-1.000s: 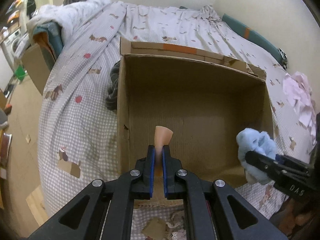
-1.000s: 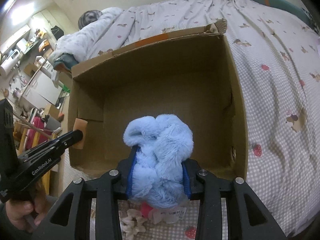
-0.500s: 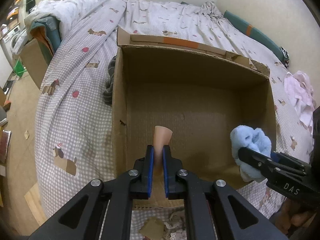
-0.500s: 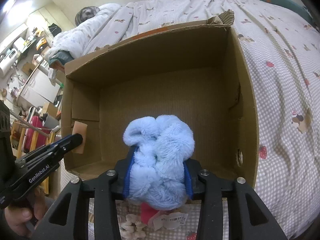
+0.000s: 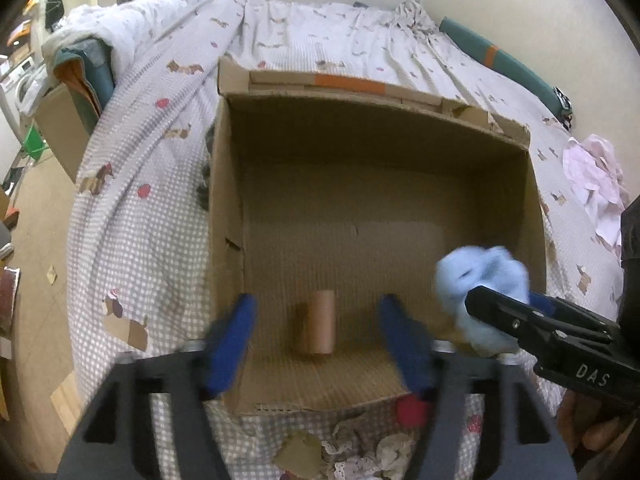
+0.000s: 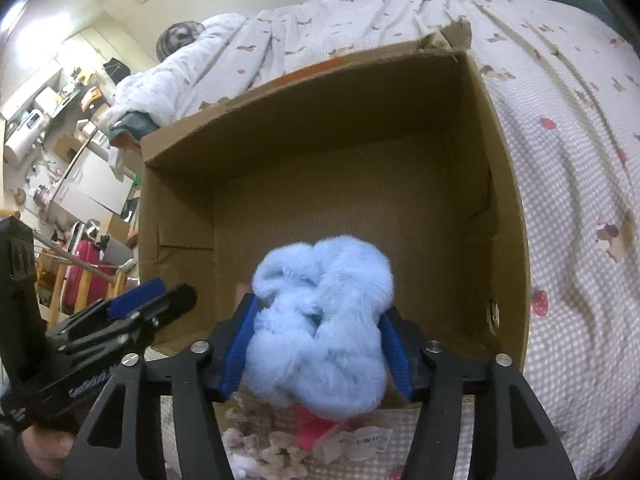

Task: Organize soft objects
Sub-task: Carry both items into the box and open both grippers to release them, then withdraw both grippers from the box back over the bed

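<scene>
An open cardboard box (image 5: pixel 224 184) (image 6: pixel 508 208) stands on the bed. My left gripper (image 5: pixel 316 332) is open above the box's near-left part. A small tan soft roll (image 5: pixel 316 326) lies on the box floor between its blue pads (image 5: pixel 232 340). My right gripper (image 6: pixel 320 344) is shut on a fluffy light-blue soft toy (image 6: pixel 320 328) and holds it over the box's near edge; the toy also shows in the left wrist view (image 5: pixel 484 280). The left gripper shows at the left of the right wrist view (image 6: pixel 156 300).
The bed has a checked cover with animal prints (image 5: pixel 140 184). Pink cloth (image 5: pixel 596 176) lies at the right. Lace scraps, a red item (image 5: pixel 412 410) and a tagged pink item (image 6: pixel 316 428) lie in front of the box. A dark cloth (image 5: pixel 204 192) sits left of the box.
My left gripper has opened and let go of the tan roll, which now lies on the box floor. The right gripper with the blue toy has moved in over the box.
</scene>
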`<state>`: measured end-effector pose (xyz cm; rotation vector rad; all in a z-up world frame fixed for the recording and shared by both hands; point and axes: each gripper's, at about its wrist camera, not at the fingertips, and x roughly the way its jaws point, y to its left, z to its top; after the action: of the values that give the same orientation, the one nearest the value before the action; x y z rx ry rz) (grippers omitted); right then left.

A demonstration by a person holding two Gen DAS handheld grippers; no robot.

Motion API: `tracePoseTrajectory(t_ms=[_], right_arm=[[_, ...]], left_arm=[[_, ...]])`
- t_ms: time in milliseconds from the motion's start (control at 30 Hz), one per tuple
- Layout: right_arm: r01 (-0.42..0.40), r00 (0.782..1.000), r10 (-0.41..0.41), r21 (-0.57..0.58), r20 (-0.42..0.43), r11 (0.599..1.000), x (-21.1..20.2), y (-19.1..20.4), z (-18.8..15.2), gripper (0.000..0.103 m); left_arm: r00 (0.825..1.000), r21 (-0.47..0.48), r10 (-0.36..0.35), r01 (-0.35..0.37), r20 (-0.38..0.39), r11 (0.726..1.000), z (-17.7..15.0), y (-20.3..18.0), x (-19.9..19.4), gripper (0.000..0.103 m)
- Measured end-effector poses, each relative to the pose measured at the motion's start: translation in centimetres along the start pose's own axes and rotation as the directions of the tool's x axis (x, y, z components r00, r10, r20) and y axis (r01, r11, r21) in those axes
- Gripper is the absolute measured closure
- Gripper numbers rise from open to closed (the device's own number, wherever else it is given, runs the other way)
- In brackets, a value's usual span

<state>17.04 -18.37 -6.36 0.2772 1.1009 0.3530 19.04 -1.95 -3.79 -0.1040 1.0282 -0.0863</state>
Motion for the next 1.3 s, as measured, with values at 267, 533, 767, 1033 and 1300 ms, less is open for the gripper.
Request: tracePoseTrajectory(t_ms=[267, 533, 767, 1033, 1300], right_arm=[[0.002, 0.987, 0.0, -0.013, 0.16, 1.0, -2.6, 0.6, 0.4, 0.003], [0.012, 0.987, -0.004, -0.044, 0.163, 0.999, -2.8, 1.4, 0.7, 0.0], [0.028, 0.985, -0.019, -0.051, 0.171, 0.998, -2.9, 1.5, 0.5, 0.0], [0.054, 0.981, -0.041, -0.063, 0.191, 0.997, -3.6, 1.8, 0.0, 0.0], [0.073, 0.982, -0.062, -0.056, 0.176, 0.996, -4.1, 1.6, -0.6, 0.0]], left_arm=[[0.999, 0.0, 0.028, -0.028, 0.019, 1.0, 0.3, 0.0, -0.6, 0.031], [0.991, -0.004, 0.094, -0.094, 0.094, 0.996, 0.4, -0.1, -1.9, 0.021], [0.988, -0.055, 0.082, -0.075, 0.134, 0.996, 0.7, 1.2, -2.8, 0.006], [0.983, -0.033, 0.105, -0.101, 0.15, 0.994, 0.2, 0.8, -3.1, 0.001], [0.977, -0.008, 0.123, -0.124, 0.171, 0.992, -0.5, 0.5, -4.3, 0.001]])
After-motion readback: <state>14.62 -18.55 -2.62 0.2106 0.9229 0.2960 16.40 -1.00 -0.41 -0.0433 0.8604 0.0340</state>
